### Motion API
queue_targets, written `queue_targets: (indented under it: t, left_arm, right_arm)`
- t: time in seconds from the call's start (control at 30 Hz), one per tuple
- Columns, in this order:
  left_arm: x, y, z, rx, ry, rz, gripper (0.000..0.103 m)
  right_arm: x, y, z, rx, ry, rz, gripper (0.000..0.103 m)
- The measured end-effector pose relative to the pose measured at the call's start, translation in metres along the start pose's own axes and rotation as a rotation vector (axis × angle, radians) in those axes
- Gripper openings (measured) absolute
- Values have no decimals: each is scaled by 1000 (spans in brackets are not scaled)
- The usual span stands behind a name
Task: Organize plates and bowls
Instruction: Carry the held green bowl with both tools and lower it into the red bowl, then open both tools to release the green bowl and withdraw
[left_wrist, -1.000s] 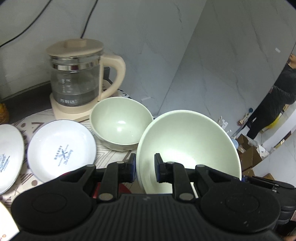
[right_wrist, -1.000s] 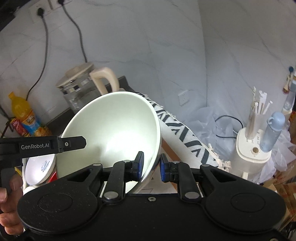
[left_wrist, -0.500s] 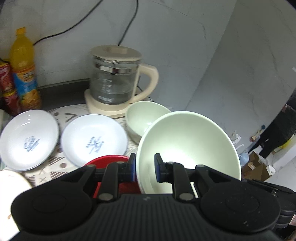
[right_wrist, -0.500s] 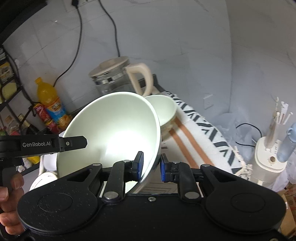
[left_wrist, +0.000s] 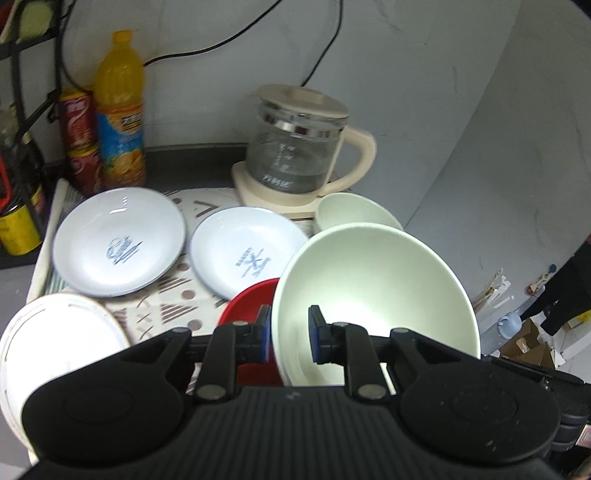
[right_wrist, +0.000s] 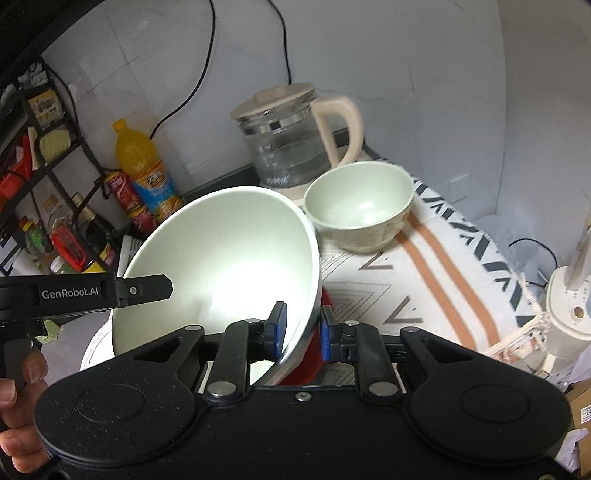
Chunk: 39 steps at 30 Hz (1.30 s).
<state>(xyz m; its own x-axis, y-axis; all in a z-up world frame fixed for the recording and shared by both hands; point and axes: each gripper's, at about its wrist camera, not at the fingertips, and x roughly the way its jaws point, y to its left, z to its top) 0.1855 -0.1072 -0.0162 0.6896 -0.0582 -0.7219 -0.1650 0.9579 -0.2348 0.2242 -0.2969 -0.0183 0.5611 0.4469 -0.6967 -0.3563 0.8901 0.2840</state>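
A large pale green bowl (left_wrist: 373, 295) hangs tilted above the table, held by both grippers. My left gripper (left_wrist: 290, 332) is shut on its left rim. My right gripper (right_wrist: 301, 332) is shut on the right rim of the same bowl (right_wrist: 221, 258). Under it lies a red dish (left_wrist: 251, 306), partly hidden. A smaller pale green bowl (right_wrist: 358, 203) stands upright on the cloth by the kettle. Two white printed plates (left_wrist: 118, 240) (left_wrist: 247, 254) lie side by side, and a cream plate (left_wrist: 55, 347) sits at the lower left.
A glass kettle (left_wrist: 299, 147) on a cream base stands at the back by the wall. An orange drink bottle (left_wrist: 120, 110) and red cans stand at the back left beside a black rack. The patterned tablecloth (right_wrist: 424, 280) runs right to the table edge. A hand (right_wrist: 18, 406) holds the left gripper.
Both grippers have carried the large bowl leftward across the table. The white plates, red dish, bottle and rack have come into view. Neither grip has changed.
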Motion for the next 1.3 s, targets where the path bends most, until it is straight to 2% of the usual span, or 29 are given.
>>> queue_targets:
  t: [0.23,0.63,0.97,1.07,1.13,1.23,1.3]
  left_arm:
    - [11,15,-9,-17,45,24,19]
    - [45,25,-11,-37,126,13,21]
    - [62,32,-10,-86,155,44,23]
    - [64,27,-7,-81,163,73,31]
    - [61,24,-4,-70,143,100,48]
    - [54,18,2,-44,112,92,64]
    - [52,16,7,-38,106,98,71]
  right_arm:
    - [15,11,-5,-23,49,-2,19]
    - [46,13,-7,-45,137,-48,23]
    - [63,14,-8,-94,203,-21,26]
    - [65,14,-7,-92,206,-13,31]
    - [65,14,-6,-93,200,-2,36]
    - [62,14,-2,-88,177,15,47]
    - [58,13,1,-96,151,4,55]
